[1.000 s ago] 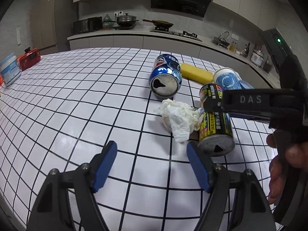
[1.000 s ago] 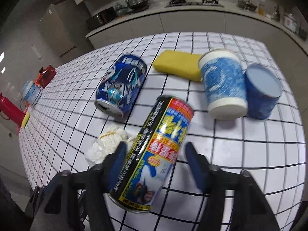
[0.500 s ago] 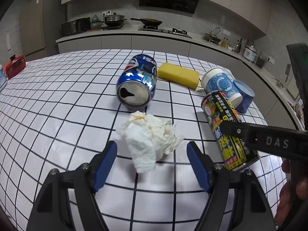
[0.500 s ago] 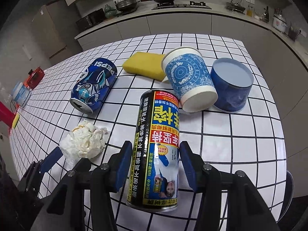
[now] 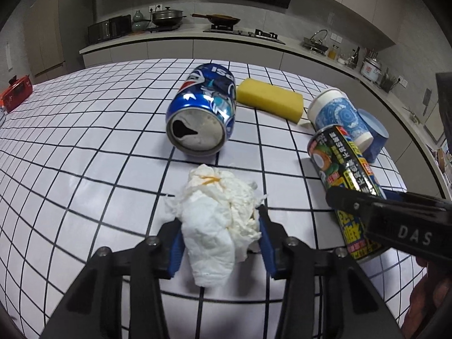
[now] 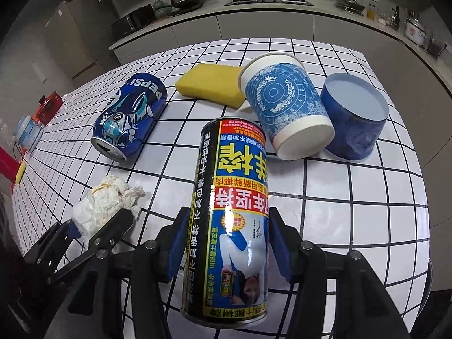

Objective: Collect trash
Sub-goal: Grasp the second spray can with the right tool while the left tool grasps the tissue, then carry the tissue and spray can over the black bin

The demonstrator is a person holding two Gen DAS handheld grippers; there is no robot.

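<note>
On tiled counter [image 5: 84,147], left tool [image 5: 219,234] pinching crumpled tissue [image 5: 220,220], right tool [image 6: 226,243] clamping tall can [image 6: 234,212].

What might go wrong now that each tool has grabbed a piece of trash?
The crumpled tissue is soft and hangs loose below the left tool, so it might slip out or tear on lifting. The right tool pinches the tall black can on its smooth, round sides; it could slide or twist free. Swinging that can may also knock the patterned paper cup lying just beyond it.
</note>
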